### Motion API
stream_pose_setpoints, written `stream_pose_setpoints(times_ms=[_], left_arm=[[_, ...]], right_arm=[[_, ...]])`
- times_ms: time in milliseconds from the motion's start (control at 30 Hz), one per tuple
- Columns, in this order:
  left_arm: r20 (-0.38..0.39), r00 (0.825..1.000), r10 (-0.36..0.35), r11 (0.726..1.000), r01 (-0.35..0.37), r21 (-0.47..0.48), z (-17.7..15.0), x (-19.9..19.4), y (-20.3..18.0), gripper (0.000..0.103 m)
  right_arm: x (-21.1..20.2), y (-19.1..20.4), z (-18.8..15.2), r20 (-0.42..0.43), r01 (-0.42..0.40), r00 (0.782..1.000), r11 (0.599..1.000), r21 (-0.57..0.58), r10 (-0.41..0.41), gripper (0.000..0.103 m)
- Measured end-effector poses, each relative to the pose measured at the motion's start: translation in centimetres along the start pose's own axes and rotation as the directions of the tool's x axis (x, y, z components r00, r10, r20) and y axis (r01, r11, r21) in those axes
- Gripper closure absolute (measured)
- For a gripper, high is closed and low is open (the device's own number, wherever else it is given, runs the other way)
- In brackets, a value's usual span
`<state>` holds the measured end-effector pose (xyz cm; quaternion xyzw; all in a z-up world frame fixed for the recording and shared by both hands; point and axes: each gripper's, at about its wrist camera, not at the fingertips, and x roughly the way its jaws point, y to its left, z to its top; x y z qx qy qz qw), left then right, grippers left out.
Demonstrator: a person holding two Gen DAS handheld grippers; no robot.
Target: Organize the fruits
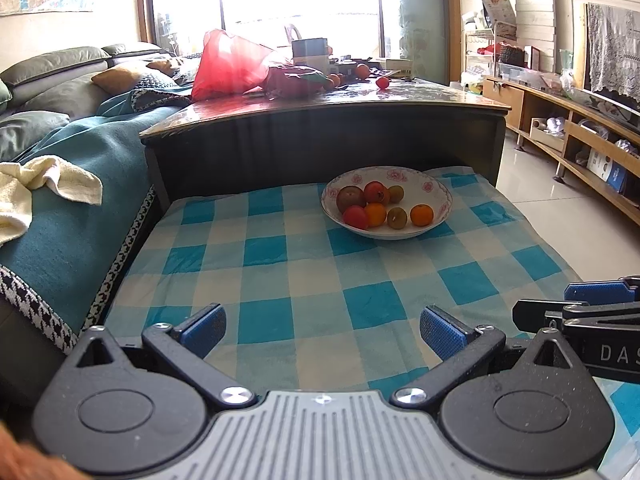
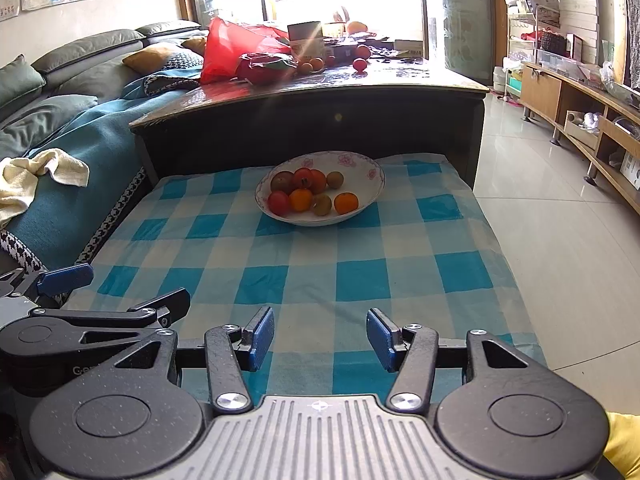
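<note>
Plainly, fruits: sat gathered in the floral bowl [image 1: 440, 216], so the task looked largely done.
Bowl spot: far end of the checked cloth [image 1: 280, 280].
Left gripper [image 1: 322, 330]: fingers wide apart, empty, held well back.
Right gripper [image 2: 321, 338]: likewise parted, empty.

Two low fisheye views are taken side by side from the near edge of a blue-and-cream checked tablecloth [image 1: 288, 264], facing forward. The white floral-rimmed bowl of fruit [image 2: 362, 166] and the dark wooden table [image 1: 320, 140] behind are shared.
</note>
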<state>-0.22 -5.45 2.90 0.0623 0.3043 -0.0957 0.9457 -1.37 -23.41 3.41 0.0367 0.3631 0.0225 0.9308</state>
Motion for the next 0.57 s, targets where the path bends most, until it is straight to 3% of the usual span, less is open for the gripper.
stream_pose_setpoints(times_ms=[567], left_arm=[[-0.017,1.0,0.019,1.0,-0.019,-0.022,-0.12,0.16,0.23,0.0]], right_arm=[[0.13,0.06,-0.12,-0.004,0.001,1.0,1.0,-0.001,-0.001,0.052]])
